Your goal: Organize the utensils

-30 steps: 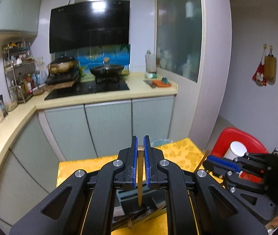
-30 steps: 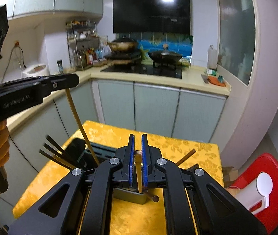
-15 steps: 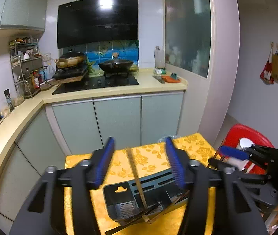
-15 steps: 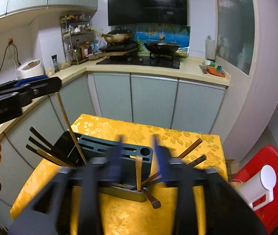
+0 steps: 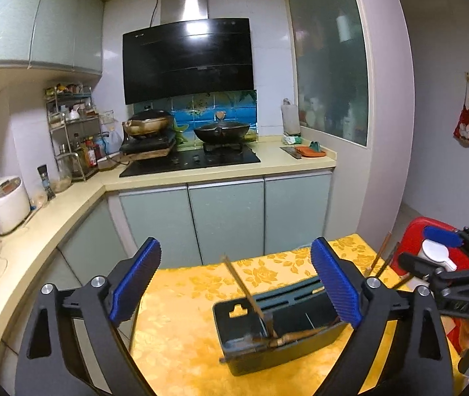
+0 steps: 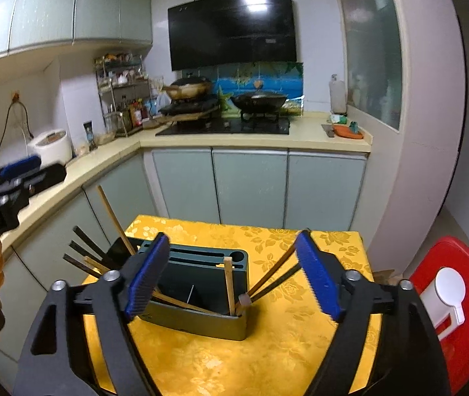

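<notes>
A dark grey utensil holder [image 5: 284,340] [image 6: 198,297] stands on the small table with the yellow floral cloth [image 5: 185,340] [image 6: 261,356]. Several wooden and dark chopsticks lean in it; one wooden chopstick [image 5: 244,293] [image 6: 229,283] stands in its compartment, and others [image 6: 272,272] stick out to the sides. My left gripper [image 5: 234,287] is open and empty just above and behind the holder. My right gripper [image 6: 233,277] is open and empty over the holder. The right gripper also shows at the right edge of the left wrist view [image 5: 446,264].
Kitchen counter with hob, a wok [image 5: 221,130], a pot and a spice rack [image 5: 69,132] lies behind the table. A rice cooker [image 5: 3,204] sits at left. A red stool with a white item [image 6: 449,300] stands right of the table.
Both grippers were shut on a wooden chopstick each; both have opened wide and let go. The chopsticks now rest in the holder. Both grippers have lifted back a little.
</notes>
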`<state>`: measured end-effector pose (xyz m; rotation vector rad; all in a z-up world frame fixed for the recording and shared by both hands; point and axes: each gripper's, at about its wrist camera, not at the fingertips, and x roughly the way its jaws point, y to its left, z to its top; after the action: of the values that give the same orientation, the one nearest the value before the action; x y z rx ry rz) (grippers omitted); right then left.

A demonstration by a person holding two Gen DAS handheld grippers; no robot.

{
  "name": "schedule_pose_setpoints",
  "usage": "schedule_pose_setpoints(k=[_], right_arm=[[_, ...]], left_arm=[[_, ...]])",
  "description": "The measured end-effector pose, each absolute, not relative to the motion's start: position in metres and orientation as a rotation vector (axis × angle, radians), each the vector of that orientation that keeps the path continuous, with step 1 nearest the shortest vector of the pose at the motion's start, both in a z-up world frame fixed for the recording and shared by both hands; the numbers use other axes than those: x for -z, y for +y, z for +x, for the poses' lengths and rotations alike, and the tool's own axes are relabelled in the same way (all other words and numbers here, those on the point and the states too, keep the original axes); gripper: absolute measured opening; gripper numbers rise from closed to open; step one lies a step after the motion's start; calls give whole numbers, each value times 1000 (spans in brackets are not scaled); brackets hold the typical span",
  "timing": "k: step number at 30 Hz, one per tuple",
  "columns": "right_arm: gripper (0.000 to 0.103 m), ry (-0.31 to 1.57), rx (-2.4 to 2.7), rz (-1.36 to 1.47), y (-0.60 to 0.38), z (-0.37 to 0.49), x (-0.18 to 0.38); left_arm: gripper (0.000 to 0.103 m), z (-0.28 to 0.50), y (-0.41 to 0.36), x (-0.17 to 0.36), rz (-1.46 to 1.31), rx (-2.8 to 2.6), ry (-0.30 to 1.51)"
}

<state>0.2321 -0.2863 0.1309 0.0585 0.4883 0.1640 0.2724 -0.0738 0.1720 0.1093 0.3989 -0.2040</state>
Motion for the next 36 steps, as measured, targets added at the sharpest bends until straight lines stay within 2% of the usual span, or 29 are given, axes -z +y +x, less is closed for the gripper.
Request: schedule_pose_setpoints(k=[6,36], right_arm=[[96,413,-137,77,-293,201,-135],[96,421,-78,61,-248,84,-28]], left_arm=[[92,240,-64,-160,131,147,362],[93,115,-22,-2,43,10,508]])
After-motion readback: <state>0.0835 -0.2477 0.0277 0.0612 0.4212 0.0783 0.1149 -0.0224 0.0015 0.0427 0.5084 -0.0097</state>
